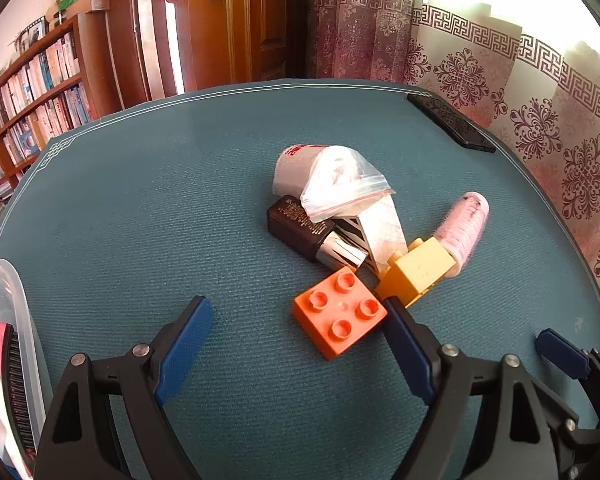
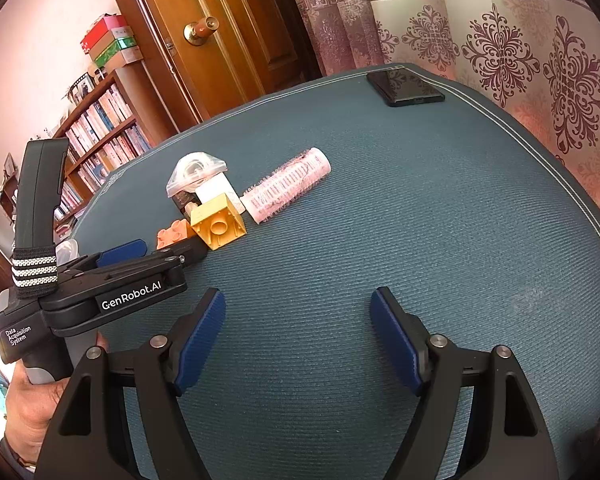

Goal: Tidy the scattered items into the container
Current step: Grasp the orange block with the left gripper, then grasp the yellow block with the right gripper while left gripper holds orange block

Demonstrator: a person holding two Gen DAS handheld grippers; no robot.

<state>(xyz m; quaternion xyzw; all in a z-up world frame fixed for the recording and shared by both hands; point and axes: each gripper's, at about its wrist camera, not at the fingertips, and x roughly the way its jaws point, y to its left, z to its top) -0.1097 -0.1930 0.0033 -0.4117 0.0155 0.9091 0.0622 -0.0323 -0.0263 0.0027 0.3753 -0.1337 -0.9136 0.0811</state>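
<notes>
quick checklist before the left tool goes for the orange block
1. Left tool open: ok, fingers spread wide, nothing held.
2. Orange block reachable: ok, studs up, at the near edge of the pile, beside the tool's right finger.
3. Block free of neighbours: not ok, the yellow block sits tight against it; touching cannot be told.
4. Right tool out of the way: ok, open over bare mat, off to the side.
5. Container has room: cannot tell, only its edge shows, with a comb inside.
</notes>
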